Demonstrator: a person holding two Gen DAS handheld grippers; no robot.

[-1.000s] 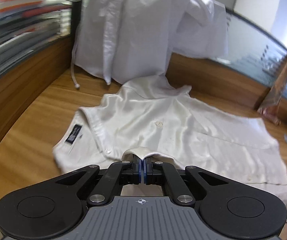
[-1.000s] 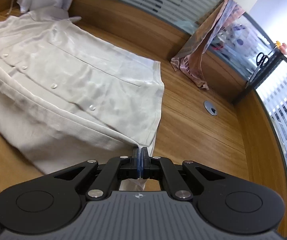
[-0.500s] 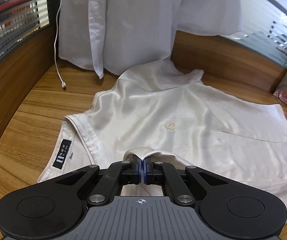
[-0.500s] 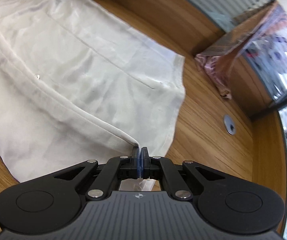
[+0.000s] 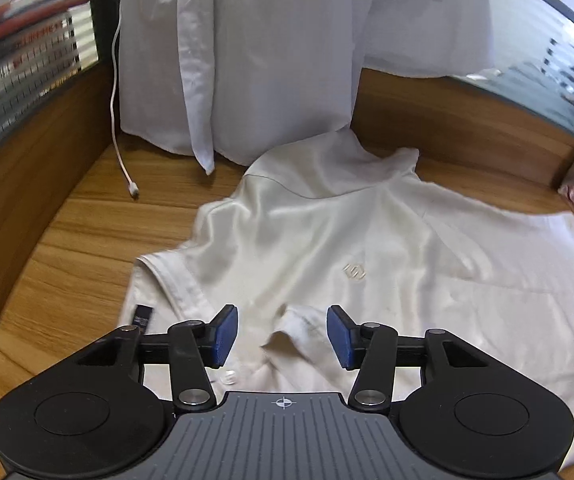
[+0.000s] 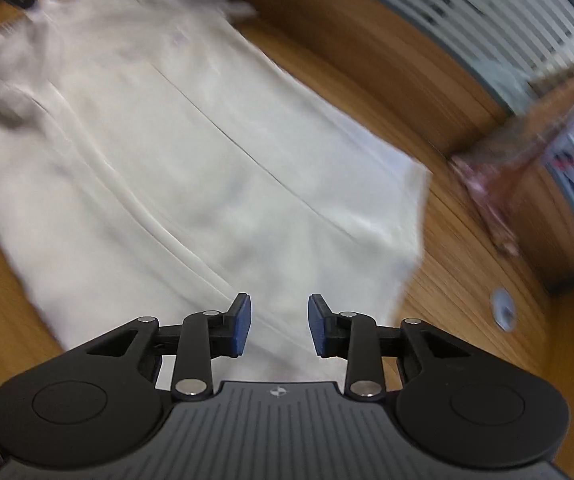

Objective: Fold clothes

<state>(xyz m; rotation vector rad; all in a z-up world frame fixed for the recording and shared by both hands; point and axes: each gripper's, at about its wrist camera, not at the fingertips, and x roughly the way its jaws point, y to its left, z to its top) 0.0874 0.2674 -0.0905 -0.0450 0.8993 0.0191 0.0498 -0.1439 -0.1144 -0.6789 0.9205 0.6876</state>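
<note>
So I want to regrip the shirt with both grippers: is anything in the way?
Nothing visible. The left gripper is open just above the shirt, a raised fold between its fingers. The right gripper is open over the cloth too; that view is blurred.

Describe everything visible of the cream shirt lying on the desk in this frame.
The cream shirt lies spread on the wooden desk, satiny and lightly wrinkled. It shows a small embroidered chest logo, a button placket, a black label and a raised collar tip between the open left gripper fingers, which do not pinch it. The open right gripper hangs over the hem end. Its far edge meets hanging white garments.
</note>
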